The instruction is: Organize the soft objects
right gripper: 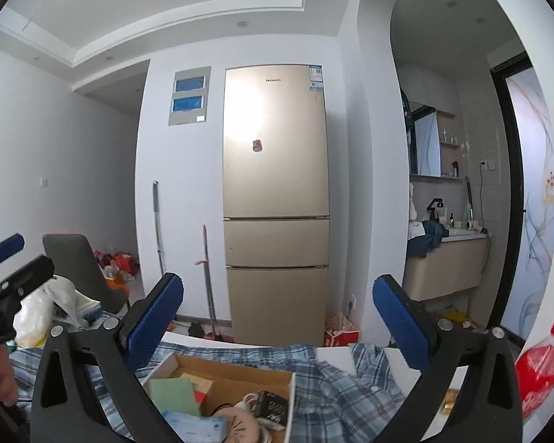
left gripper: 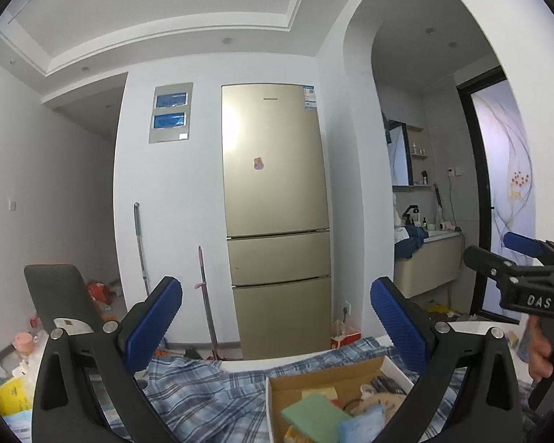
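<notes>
Tongs on both sides, left tongs (left gripper: pixel 276 326) and right tongs (right gripper: pixel 278 323), gape wide and empty above the open brown cardboard box (right gripper: pixel 240 376) of sponges on the worktop's blue plaid cloth (left gripper: pixel 199 387); nothing seems started, and next comes lowering onto a green sponge (left gripper: pixel 310 411).

one fridge (left gripper: pixel 277 217), one cardboard box (left gripper: pixel 314 380), two mops (left gripper: pixel 140 243), one red bottle (right gripper: pixel 541 365)

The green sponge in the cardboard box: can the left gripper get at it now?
Probably yes. The left gripper is open and empty, above the cardboard box. The green sponge lies on top, uncovered. The right gripper is off to the side.
</notes>
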A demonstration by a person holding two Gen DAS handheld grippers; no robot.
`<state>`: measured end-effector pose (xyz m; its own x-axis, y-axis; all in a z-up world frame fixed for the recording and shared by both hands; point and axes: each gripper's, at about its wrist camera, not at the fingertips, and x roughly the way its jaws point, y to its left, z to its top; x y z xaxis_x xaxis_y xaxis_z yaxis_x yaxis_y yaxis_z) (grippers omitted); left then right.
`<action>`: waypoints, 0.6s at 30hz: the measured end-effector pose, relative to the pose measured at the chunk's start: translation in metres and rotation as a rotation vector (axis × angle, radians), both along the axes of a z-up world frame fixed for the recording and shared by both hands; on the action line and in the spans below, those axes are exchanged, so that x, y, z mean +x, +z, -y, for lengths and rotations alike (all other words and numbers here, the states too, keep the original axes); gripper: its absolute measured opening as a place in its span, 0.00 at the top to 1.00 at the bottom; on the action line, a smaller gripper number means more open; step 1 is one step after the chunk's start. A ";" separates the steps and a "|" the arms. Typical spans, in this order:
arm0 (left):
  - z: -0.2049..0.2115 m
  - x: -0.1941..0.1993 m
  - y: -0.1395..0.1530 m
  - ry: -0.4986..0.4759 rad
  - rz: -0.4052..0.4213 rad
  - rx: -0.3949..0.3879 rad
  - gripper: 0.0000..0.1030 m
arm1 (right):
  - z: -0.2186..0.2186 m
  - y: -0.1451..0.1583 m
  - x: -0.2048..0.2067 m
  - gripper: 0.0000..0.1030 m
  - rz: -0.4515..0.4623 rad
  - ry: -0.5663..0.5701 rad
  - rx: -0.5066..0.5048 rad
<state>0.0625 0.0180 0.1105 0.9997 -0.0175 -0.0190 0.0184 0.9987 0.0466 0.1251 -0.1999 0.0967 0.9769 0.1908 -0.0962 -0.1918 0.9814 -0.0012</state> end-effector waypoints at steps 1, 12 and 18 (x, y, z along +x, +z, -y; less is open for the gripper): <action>0.000 -0.007 -0.001 -0.002 0.001 -0.001 0.00 | 0.000 -0.001 -0.007 0.00 -0.002 0.005 0.005; 0.012 -0.079 -0.047 0.010 -0.020 -0.022 0.00 | 0.003 -0.039 -0.072 0.00 0.008 -0.001 0.008; 0.017 -0.086 -0.075 0.007 -0.058 -0.026 0.00 | 0.009 -0.064 -0.094 0.00 0.021 0.000 0.022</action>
<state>-0.0233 0.0006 0.0356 0.9970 -0.0117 -0.0767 0.0132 0.9997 0.0192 0.0314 -0.2087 0.0325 0.9787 0.1924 -0.0713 -0.1917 0.9813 0.0165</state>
